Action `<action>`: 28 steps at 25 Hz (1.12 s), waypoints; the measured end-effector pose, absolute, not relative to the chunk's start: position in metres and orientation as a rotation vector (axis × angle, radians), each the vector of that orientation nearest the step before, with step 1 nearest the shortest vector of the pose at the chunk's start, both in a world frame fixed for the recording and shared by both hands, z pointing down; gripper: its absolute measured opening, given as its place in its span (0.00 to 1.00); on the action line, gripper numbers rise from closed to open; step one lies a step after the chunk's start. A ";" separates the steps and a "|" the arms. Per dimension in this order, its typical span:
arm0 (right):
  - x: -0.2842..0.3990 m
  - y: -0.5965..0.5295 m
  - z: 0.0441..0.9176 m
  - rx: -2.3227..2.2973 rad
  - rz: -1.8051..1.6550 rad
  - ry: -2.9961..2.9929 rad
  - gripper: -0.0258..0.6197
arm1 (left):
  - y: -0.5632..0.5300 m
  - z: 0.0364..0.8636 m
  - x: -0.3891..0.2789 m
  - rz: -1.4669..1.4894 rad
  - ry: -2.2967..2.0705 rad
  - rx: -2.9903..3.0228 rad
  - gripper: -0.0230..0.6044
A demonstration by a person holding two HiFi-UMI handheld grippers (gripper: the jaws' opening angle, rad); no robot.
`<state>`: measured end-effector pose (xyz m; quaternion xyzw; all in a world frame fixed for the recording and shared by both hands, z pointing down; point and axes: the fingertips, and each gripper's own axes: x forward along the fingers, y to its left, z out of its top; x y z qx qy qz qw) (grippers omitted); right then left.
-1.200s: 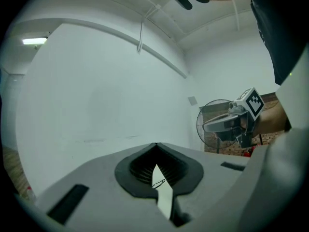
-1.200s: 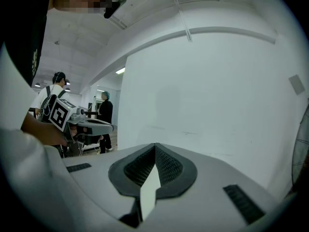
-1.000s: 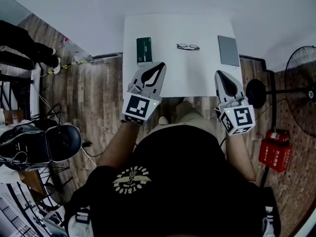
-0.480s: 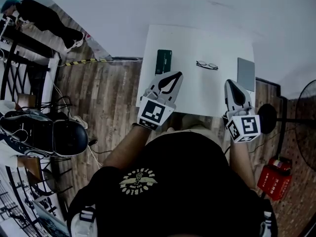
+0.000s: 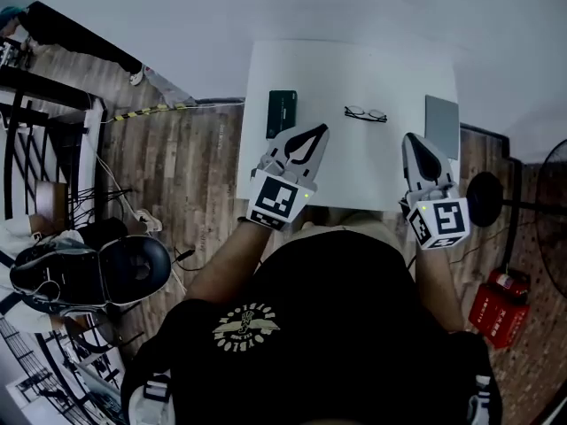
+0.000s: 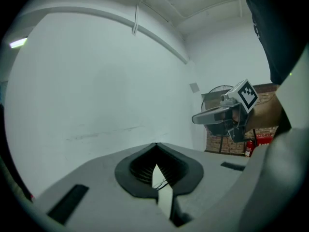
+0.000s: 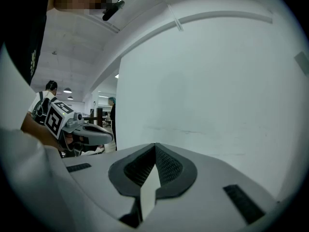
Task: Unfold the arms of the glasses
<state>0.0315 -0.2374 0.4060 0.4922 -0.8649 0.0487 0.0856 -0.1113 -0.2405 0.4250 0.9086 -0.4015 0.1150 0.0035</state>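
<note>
The black-framed glasses (image 5: 365,114) lie on the white table (image 5: 354,65), towards its far side, and how their arms stand is too small to tell. My left gripper (image 5: 320,130) is shut and empty, hovering over the table short of the glasses and to their left. My right gripper (image 5: 413,137) is also shut and empty, short of the glasses and to their right. In the left gripper view the jaws (image 6: 155,145) meet at a point, with the right gripper (image 6: 217,115) off to the side. The right gripper view shows closed jaws (image 7: 155,145) and the left gripper (image 7: 82,127).
A dark green case (image 5: 282,113) lies at the table's left edge. A grey flat pad (image 5: 442,126) lies at its right edge. A fan (image 5: 554,211) and a red extinguisher (image 5: 500,304) stand on the wooden floor to the right. A white wall rises behind the table.
Both grippers have moved forward from the table's near edge to over the tabletop, closer to the glasses. Their jaws stayed shut.
</note>
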 end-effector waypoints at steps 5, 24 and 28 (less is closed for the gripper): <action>0.060 -0.240 0.404 1.490 0.164 -2.549 0.04 | -0.251 0.436 -0.082 0.422 -1.230 2.827 0.03; 0.137 -0.286 0.445 1.499 0.252 -2.490 0.04 | -0.314 0.548 0.003 0.757 -1.094 2.784 0.03; 0.146 -0.298 0.454 1.488 0.274 -2.486 0.04 | -0.327 0.577 0.015 0.863 -1.071 2.769 0.03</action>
